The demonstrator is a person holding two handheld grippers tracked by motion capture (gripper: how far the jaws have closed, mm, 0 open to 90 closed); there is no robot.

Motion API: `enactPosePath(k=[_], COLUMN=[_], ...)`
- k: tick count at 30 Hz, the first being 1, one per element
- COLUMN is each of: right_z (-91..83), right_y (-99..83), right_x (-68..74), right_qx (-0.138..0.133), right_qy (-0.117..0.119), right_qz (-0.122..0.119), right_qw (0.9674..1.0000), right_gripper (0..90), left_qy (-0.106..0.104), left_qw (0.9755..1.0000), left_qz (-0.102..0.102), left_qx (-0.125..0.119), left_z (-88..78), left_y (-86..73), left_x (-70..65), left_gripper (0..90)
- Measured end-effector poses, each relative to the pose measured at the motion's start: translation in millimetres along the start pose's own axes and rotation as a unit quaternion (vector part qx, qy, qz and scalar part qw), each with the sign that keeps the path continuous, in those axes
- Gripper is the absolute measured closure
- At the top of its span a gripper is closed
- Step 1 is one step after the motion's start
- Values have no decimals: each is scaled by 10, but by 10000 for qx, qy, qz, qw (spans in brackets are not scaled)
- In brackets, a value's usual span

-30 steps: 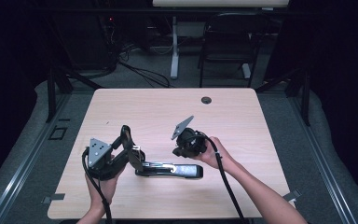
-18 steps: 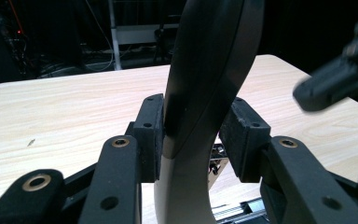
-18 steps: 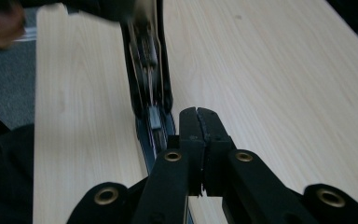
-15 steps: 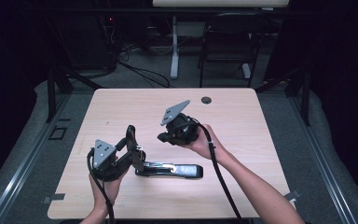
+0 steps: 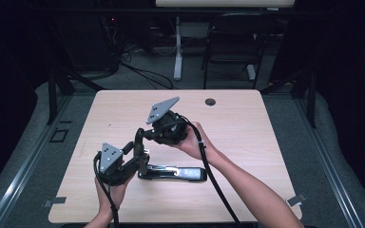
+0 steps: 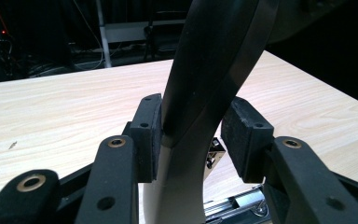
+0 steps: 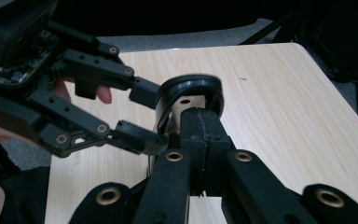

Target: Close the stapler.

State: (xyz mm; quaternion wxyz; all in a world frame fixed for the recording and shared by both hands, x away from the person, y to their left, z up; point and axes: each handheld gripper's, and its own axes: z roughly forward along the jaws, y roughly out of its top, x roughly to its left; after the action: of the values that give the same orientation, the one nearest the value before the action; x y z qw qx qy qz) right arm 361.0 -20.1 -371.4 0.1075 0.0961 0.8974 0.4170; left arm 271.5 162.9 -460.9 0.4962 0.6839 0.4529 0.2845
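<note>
Centrally, near the front edge of the tabletop (image 5: 247, 123), lies a black stapler (image 5: 173, 173) with its base flat on the wood and its top arm (image 6: 214, 60) swung up, standing nearly upright at the left end. The left tongs (image 5: 140, 145) straddle that raised arm: the left gripper view shows one pad touching it, while the other pad stands just off it with a slim gap, so the jaws sit apart around the arm rather than clamped, and they have just been opening a little. The right tongs (image 7: 200, 135) are pressed together with nothing between them; in the right gripper view their tips sit just below the arm's rounded end, and whether they touch it cannot be told. The left tongs come in from the left of that view and crowd the same spot. Elsewhere, a small dark grommet (image 5: 210, 101) sits near the tabletop's far edge, well apart from the work. Behind the tabletop stand a chair (image 5: 230, 52) and a white post (image 5: 177, 47) among loose cables on the floor.
</note>
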Motion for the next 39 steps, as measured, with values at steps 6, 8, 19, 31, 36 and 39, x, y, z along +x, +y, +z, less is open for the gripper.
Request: enactPosePath(k=[6,8,19,31,36,39], right_z=[-23,-36,-105,-179,-209,-216], right_y=[-67,-108,-260,-394,-443,-473], right_x=[-7,-21,-63,-93,-91,-90], right_qx=[-54,-123,-263,-261,-200,-151], right_qy=[-82,-53,-2,51,7,-9], right_qz=[58,133,286,460,514,536], right_qw=[9999,9998,9992,9986,9985,9984], right_gripper=[900,900,900,900,900,900], left_qy=[-164,-245,-731,-720,-561,-496], left_qw=[9998,9996,9969,9966,9972,9965], left_qz=[129,162,48,-186,-288,-339], left_qx=[24,38,296,359,392,576], left_z=[31,38,77,-3,-6,23], left_y=[-15,-15,-24,-23,-34,-51], left_x=[-47,-44,92,396,551,644], left_gripper=[581,577,400,185,150,129])
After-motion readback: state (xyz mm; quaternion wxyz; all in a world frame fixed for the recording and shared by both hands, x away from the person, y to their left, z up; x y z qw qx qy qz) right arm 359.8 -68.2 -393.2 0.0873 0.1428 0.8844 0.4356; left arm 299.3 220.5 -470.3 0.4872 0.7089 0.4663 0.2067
